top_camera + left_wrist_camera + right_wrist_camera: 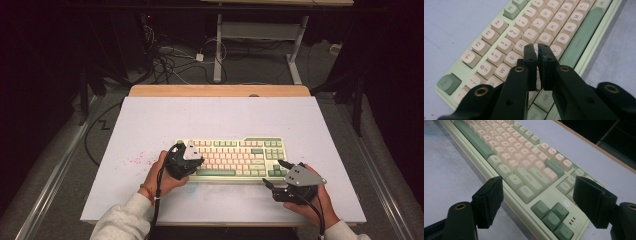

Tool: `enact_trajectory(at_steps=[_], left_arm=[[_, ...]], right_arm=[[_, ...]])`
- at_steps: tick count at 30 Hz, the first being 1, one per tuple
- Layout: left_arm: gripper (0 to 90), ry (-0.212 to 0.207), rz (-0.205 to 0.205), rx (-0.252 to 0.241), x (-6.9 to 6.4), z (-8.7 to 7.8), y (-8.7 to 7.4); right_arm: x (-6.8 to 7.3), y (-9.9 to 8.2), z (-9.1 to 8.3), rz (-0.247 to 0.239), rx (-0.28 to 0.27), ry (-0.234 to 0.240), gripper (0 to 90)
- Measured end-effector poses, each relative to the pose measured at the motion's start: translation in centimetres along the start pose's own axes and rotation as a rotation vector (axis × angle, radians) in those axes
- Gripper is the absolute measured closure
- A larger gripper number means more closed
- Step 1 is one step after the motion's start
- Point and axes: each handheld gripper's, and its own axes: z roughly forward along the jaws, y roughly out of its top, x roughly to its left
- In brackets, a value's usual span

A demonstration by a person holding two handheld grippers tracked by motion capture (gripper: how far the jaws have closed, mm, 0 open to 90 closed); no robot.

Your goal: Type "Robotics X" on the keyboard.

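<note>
Right gripper (280,175) is held at the near right corner of the mechanical keyboard (232,159), jaws spread wide, nothing gripped. Left gripper (192,161) is poised over the keyboard's left letter keys, jaws nearly closed, empty. Keyboard is set mid-table (150,120).

Keyboard (235,157): pale green case, cream keys w/ dark lettering, sage-green spacebar, Esc & arrow keys. Worktop (220,117): light lavender-grey, red speckles nr left, tan wood far edge. Tongs (537,53) black w/ brass rivets.
</note>
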Motion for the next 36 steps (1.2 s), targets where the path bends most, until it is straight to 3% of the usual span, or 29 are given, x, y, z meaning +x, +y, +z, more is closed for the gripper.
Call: enact_trajectory(at_steps=[21,36], left_arm=[[86.0,0.006,-0.046,0.011,1.4,0.2,-0.4],[86.2,0.006,-0.047,0.035,1.6,0.8,-0.4]], right_arm=[[0.1,0.0,0.1,-0.005,0.004,0.004,24.6],[0.1,0.0,0.2,-0.008,0.006,0.007,24.7]])
